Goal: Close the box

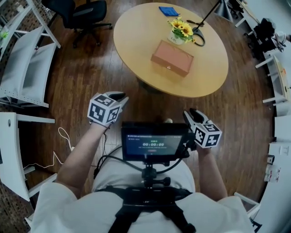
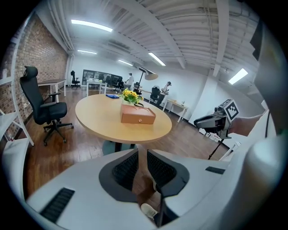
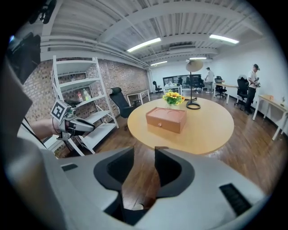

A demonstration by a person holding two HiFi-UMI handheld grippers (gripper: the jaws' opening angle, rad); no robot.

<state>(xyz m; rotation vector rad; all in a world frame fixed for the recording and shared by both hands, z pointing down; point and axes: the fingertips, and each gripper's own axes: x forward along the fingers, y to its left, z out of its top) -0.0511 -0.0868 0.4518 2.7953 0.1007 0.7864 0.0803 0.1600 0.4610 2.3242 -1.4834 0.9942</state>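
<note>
While both claws hang empty, the left claw [image 1: 119, 96] with its jaws slightly parted and the right claw [image 1: 193, 113] with a wider gap, the box [image 1: 172, 58] sits well ahead of them on the round desk [image 1: 136, 32]. Its lid already looks down, so whatever is inside stays hidden. A hard press from either claw could shove it into the flowers [image 1: 180, 28] just beyond.

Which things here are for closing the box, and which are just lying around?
For the job: the brown box, lid looking already down; the left tongs and right tongs, both open and empty.
Just lying about: the yellow flowers, the flat blue thing, the black lamp base, the office chair.
</note>
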